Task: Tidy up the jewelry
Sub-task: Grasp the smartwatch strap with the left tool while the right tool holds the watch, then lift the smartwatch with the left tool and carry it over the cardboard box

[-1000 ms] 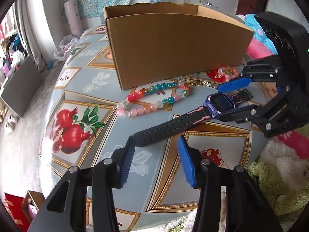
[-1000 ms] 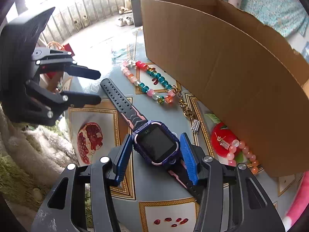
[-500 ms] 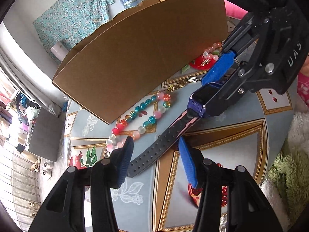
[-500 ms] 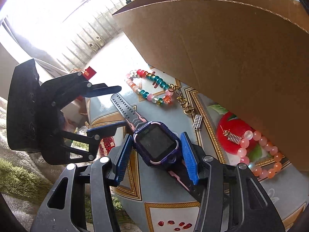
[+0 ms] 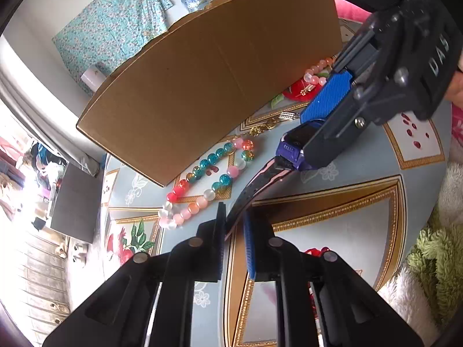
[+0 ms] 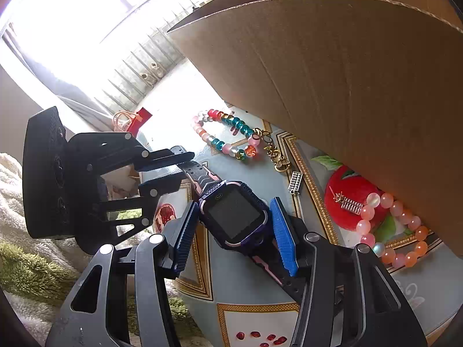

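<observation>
A purple smartwatch (image 6: pixel 234 217) with a black and pink strap (image 5: pixel 254 185) lies low over the patterned table (image 5: pixel 332 231). My right gripper (image 6: pixel 233 206) is shut on the watch body, one blue pad on each side. My left gripper (image 5: pixel 233 231) is closing its jaws on the free end of the strap, which sits between the pads. The right wrist view shows the left gripper (image 6: pixel 185 167) with its fingers on either side of that strap end. A multicoloured bead bracelet (image 5: pixel 211 173) lies just beyond the strap. A pink and orange bead bracelet (image 6: pixel 390 231) lies by the box.
A tall cardboard box (image 5: pixel 217 86) stands right behind the jewelry. A gold charm (image 6: pixel 277 159) and a small silver abacus charm (image 6: pixel 296 183) lie between the bracelets. A green and white fluffy cover (image 6: pixel 29 274) borders the table. The floor drops away past the table's left edge.
My left gripper slid in over the strap end, rolled, and its jaws came together on it. My right gripper kept its hold on the watch body and shifted a little with it.
</observation>
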`<state>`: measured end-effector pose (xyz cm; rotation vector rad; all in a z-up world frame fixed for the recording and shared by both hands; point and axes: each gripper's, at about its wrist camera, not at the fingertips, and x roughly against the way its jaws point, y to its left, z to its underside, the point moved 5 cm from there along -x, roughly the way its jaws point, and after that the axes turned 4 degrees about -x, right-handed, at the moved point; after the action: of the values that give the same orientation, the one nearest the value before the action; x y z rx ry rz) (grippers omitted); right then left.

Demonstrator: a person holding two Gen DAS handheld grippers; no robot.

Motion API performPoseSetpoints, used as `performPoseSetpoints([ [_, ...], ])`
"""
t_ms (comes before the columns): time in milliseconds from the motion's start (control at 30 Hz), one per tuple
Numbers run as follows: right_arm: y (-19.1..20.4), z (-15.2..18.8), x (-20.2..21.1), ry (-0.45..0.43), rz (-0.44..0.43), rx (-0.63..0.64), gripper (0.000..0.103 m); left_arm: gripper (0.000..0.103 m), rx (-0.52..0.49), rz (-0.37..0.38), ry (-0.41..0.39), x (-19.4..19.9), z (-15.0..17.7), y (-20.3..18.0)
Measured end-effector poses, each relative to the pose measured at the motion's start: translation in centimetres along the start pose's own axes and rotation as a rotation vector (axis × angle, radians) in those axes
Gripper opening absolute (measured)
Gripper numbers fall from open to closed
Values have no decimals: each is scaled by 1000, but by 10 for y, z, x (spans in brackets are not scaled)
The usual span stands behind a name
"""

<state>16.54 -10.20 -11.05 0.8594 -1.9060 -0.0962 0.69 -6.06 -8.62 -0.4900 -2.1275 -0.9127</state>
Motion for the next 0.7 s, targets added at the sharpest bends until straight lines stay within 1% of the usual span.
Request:
performPoseSetpoints([
  [67, 7, 1, -8, -1, 36, 24, 48, 9, 21, 1, -6, 3, -2, 1],
  [167, 14, 8, -9, 7, 103, 60, 50, 7, 57, -1, -12, 4, -6, 8],
  [333, 19, 23, -6, 1, 229, 115, 50, 6, 168, 56, -6, 1, -8, 28],
  [400, 21, 29, -6, 3, 283, 140, 50, 6, 192, 68, -8, 1, -8, 33],
  [467, 22, 35, -7, 6, 358, 172, 48, 6, 204, 67, -11, 2, -7, 37],
  [533, 26, 38, -10, 12, 437, 207, 40, 6, 213, 76, -17, 3, -7, 39],
  [600, 27, 40, -11, 11, 458, 208, 35, 6, 215, 77, -20, 4, -6, 40],
  [700, 32, 43, -14, 3, 500, 220, 32, 6, 220, 83, -30, 6, -6, 40],
])
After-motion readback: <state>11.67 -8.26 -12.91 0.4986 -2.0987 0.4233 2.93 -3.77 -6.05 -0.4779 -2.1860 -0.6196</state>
